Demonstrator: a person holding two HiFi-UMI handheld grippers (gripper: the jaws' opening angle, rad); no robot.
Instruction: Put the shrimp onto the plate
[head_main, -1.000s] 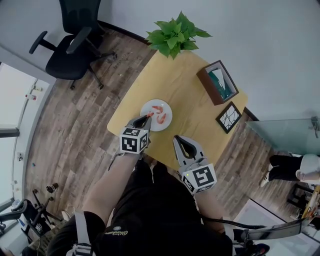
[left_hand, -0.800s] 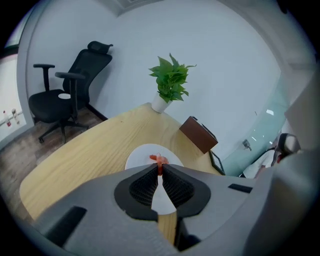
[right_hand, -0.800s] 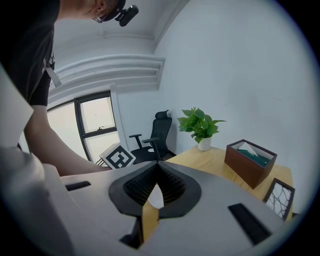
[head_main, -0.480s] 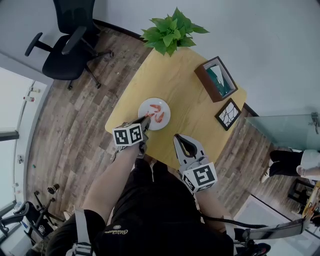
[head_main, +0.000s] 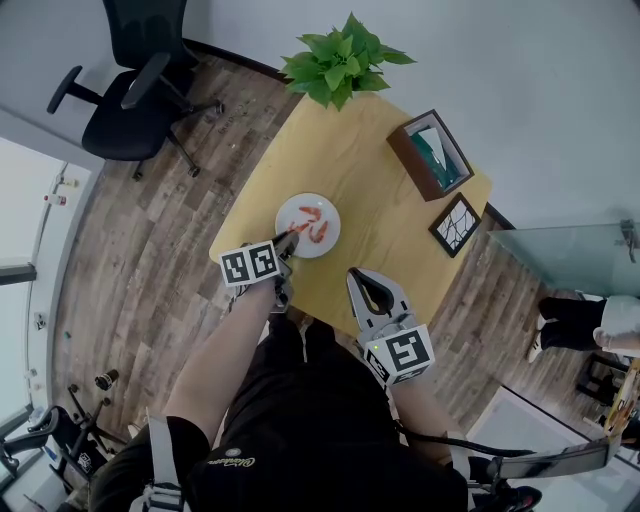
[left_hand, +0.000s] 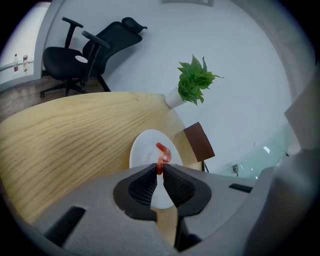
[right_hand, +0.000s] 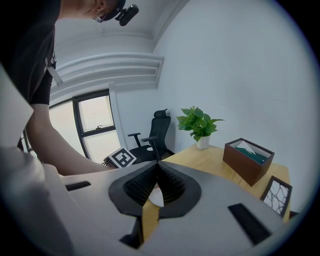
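Shrimp (left_hand: 164, 158) pinched in just-loosening left tongs (left_hand: 160, 168) over plate (left_hand: 142, 152); right tongs (right_hand: 158, 164) pressed together.

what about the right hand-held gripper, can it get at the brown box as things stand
Probably yes: only bare table lies between the shut, empty right hand-held gripper and the brown box; the picture frame stands off to the side.

Red shrimp (left_hand: 162, 156), perhaps touching white plate (left_hand: 142, 150)
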